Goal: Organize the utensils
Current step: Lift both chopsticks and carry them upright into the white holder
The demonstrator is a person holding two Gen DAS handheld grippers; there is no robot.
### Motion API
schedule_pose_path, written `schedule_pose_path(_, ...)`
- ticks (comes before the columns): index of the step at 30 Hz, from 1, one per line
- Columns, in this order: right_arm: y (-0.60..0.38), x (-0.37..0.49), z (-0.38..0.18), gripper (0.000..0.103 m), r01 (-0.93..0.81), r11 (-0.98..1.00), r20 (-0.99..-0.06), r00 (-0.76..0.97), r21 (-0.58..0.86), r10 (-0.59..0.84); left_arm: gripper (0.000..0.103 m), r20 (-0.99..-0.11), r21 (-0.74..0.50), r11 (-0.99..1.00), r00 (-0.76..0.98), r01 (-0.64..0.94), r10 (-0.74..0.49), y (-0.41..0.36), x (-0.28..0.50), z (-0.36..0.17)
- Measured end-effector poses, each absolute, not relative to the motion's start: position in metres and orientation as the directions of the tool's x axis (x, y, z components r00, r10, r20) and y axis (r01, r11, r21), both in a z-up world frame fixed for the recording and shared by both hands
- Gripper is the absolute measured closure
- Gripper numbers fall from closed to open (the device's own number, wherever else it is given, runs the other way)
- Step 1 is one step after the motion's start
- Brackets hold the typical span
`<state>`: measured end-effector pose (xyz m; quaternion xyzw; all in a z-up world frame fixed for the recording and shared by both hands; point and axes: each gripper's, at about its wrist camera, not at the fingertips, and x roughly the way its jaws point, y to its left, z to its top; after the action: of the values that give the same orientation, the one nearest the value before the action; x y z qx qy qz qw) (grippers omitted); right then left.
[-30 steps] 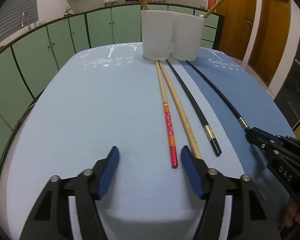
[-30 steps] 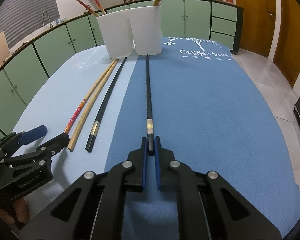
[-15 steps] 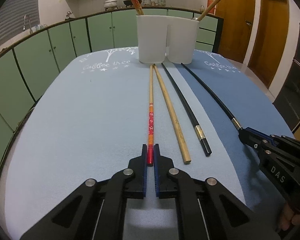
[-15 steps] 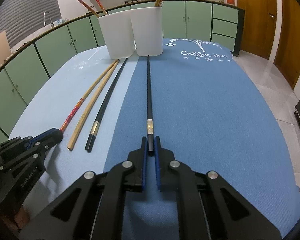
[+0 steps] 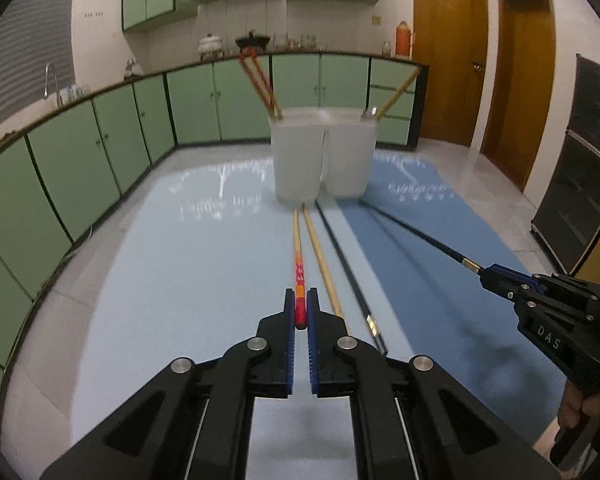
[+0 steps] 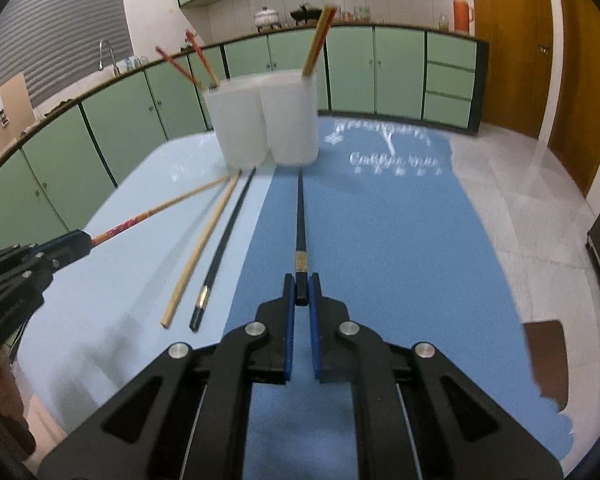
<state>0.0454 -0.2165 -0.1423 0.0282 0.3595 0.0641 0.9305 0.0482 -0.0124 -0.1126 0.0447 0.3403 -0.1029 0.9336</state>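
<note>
My left gripper [image 5: 300, 304] is shut on the red-ended chopstick [image 5: 298, 256] and holds its near end off the table; its far tip is by the left white cup [image 5: 298, 160]. My right gripper [image 6: 301, 288] is shut on a black chopstick [image 6: 301, 216], raised at the near end and pointing at the right white cup [image 6: 288, 120]. A plain wooden chopstick [image 6: 200, 248] and a second black chopstick [image 6: 224, 236] lie on the table between the grippers. Both cups hold chopsticks. The right gripper also shows in the left wrist view [image 5: 486, 276], and the left gripper in the right wrist view [image 6: 80, 240].
The table has a light blue cloth [image 5: 180, 264] on the left and a darker blue cloth [image 6: 400, 240] on the right. Green cabinets [image 5: 80, 148] ring the room. The table's right edge [image 6: 540, 248] drops to a tiled floor.
The left gripper closed on the red-ended chopstick. Both grippers have lifted the near ends of their chopsticks off the table; the view has risen and blurred.
</note>
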Motion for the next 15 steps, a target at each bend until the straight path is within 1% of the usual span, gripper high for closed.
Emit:
schedule_pose_path(10, -0.234, 0.05, -0.074, 0.097, -0.136, 0.981, -0.557, 0.809, 0.135, 0.189, 0.098, -0.557, -0.01, 0.973, 0.807, 0.231, -0.198, -0.005, 0.052, -0.055)
schedule_pose_path(15, -0.242, 0.062, -0.044, 0.097, -0.164, 0.97, -0.519, 0.822, 0.177, 0.234, 0.098, -0.54, -0.012, 0.968, 0.814, 0.249, -0.216, -0.007, 0.063, -0.04)
